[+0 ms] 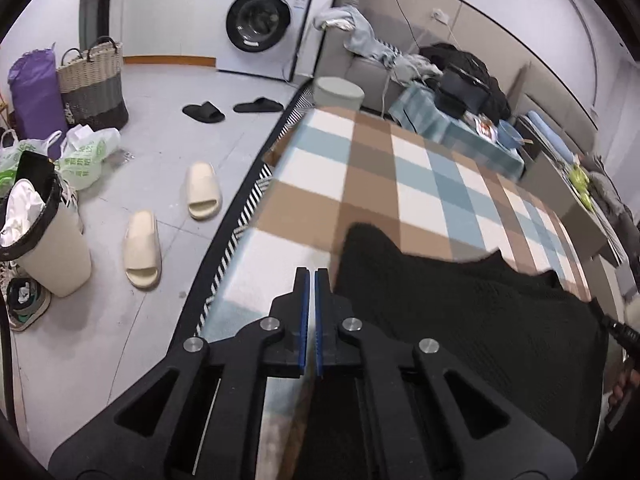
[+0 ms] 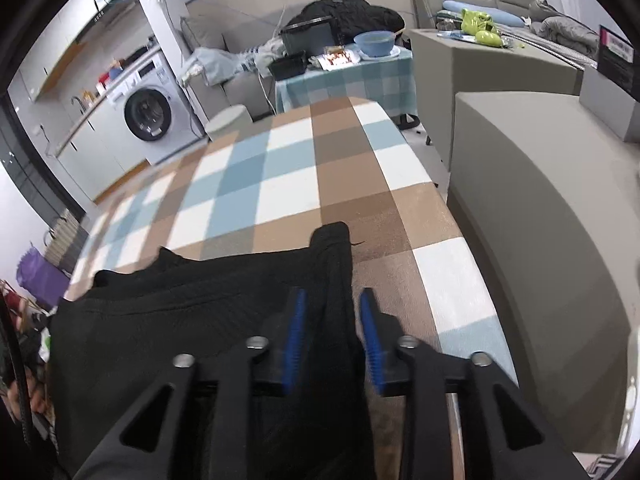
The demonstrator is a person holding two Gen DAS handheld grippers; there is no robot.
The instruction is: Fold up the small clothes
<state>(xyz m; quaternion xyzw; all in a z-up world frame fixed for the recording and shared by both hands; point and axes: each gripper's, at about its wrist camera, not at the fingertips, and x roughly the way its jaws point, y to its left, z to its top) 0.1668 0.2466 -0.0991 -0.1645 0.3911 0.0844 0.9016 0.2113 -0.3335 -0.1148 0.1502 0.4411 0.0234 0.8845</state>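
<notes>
Starting far left on the floor: seeing a purple bag (image 1: 32, 92), a woven basket (image 1: 94, 80) and a bin (image 1: 48, 240) stuffed with something white, then two cream slippers (image 1: 142, 250) lying near the left edge of the table (image 1: 380, 184). Seeing two black slippers (image 1: 204, 112) farther back, and a washing machine (image 1: 264, 24) standing behind them

Coming to the table, wearing a checked cover of brown, blue and white squares. Finding the left gripper (image 1: 311, 272) hanging over the near left part of the table, pointing down at a slant, clenching its blue pads tight together and pinching nothing that can be seen. Finding the black cloth (image 1: 460, 312) just beside it on the right, lying flat along the near edge of the table, reaching across from one gripper to the other, showing a bumpy far edge

Moving on to the right wrist view: finding the right gripper (image 2: 332, 312) over the right end of the black cloth, holding its jaws apart around a narrow strip of that cloth, not squeezing it. Seeing bare checked cover running on to the right edge of the table, and a big grey couch block (image 2: 540, 220) sitting just past that edge
</notes>
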